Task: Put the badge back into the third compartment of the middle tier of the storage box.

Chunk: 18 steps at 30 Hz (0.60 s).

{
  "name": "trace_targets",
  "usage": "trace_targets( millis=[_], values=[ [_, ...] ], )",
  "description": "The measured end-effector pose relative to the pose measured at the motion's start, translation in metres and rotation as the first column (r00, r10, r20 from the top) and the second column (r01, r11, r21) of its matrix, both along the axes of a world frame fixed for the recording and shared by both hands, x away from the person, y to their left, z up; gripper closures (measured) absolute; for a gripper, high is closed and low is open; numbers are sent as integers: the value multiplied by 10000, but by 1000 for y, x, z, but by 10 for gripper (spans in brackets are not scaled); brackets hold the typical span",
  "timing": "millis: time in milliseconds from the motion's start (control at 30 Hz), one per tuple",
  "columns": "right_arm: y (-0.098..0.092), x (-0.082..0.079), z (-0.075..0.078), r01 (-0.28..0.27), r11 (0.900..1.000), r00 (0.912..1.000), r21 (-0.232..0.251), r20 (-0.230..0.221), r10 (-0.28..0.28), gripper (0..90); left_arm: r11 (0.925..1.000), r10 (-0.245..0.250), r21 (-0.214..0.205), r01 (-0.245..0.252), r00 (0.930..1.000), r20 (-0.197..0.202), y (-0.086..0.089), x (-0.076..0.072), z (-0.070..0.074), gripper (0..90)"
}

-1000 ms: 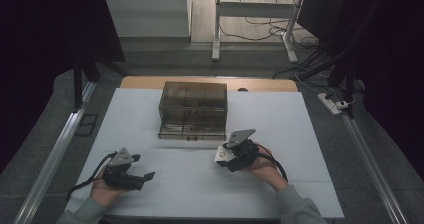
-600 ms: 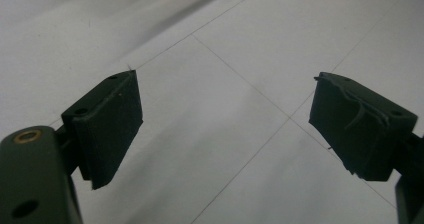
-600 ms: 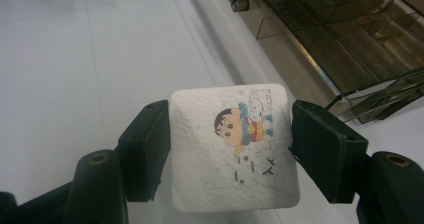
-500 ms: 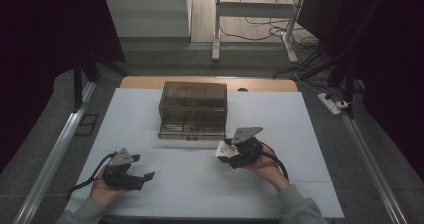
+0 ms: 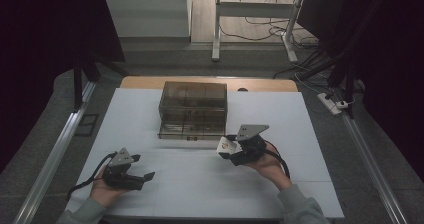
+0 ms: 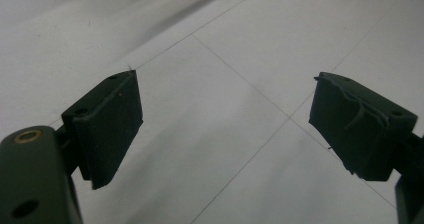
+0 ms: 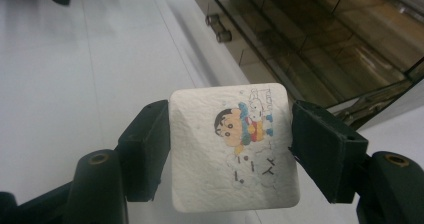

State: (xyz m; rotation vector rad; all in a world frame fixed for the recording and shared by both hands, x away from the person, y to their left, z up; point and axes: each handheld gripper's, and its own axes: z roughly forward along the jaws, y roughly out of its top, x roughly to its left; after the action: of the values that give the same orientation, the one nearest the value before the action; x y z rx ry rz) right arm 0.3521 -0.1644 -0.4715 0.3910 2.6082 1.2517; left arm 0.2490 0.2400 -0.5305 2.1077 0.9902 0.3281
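White square packet [image 7: 234, 146] with a cartoon child printed on its face sat clamped between the two black jaws of the right hand-held gripper [image 7: 231, 151], one jaw pressed flat against each side. From the high view that packet [image 5: 226, 146] was held up off the white counter [image 5: 200, 184], just in front of the smoky transparent drawer box [image 5: 192, 110] and near its right front corner. The box stood toward the far middle of the counter, its inner dividers visible through the walls and a small pair of knobs on its front. The person's right hand [image 5: 267, 165] carried the gripper from below, cable trailing back along the wrist. Off to the left and well apart from the box, the left hand-held gripper [image 5: 131, 175] rested low over the counter, its jaws spread wide with nothing but bare white surface between its pads [image 6: 112, 126].
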Motion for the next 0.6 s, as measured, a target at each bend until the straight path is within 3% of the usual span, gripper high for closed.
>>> trace_targets(
  millis=[267,600],
  values=[
    [-5,-1,11,148,9994,9994,299,303,-158,327,10000,-3,2,3,10000,-1,0,0,0,135],
    [-15,-4,27,329,9940,9972,1039,637,-397,327,10000,-21,23,21,10000,-6,0,0,0,135]
  ],
)
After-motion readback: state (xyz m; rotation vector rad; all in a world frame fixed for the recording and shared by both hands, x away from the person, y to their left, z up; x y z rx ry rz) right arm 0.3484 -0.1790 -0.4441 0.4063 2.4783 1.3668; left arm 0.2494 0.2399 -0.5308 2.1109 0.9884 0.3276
